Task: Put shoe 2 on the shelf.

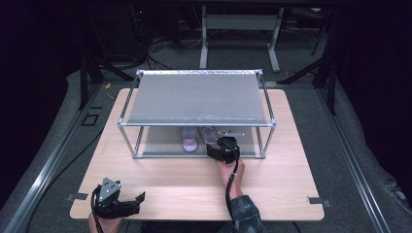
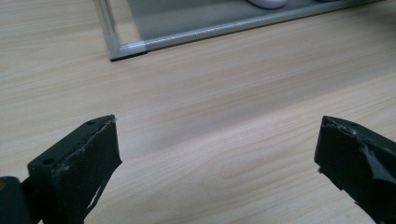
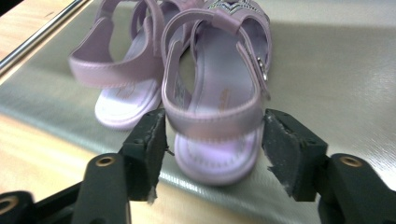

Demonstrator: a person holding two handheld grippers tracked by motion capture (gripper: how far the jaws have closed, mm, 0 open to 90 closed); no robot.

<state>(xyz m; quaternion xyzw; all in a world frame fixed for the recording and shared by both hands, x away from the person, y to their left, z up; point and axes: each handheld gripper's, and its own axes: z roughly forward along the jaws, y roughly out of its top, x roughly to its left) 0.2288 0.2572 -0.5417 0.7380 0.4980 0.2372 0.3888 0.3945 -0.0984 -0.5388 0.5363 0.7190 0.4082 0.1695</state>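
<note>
Two lilac sandals stand side by side on the lower shelf point(image 3: 327, 70) of a metal shoe rack point(image 1: 197, 97). The left sandal point(image 3: 126, 70) and the right sandal point(image 3: 219, 93) both turn their heels toward me. My right gripper point(image 3: 215, 154) reaches in at the shelf's front edge. The right sandal's heel sits between its jaws, and the pads point(image 3: 152, 140) stand close beside the heel strap without squeezing it. From above, that gripper point(image 1: 217, 144) is just behind the right sandal point(image 1: 209, 135). My left gripper point(image 2: 217, 154) hovers open over bare wood at the table's front left point(image 1: 137, 204).
The rack's top shelf covers most of the lower one when seen from above. Its front left corner post point(image 2: 126, 46) stands ahead of my left gripper. The wooden table point(image 1: 291, 184) extends in front of the rack, with dark floor and cables around it.
</note>
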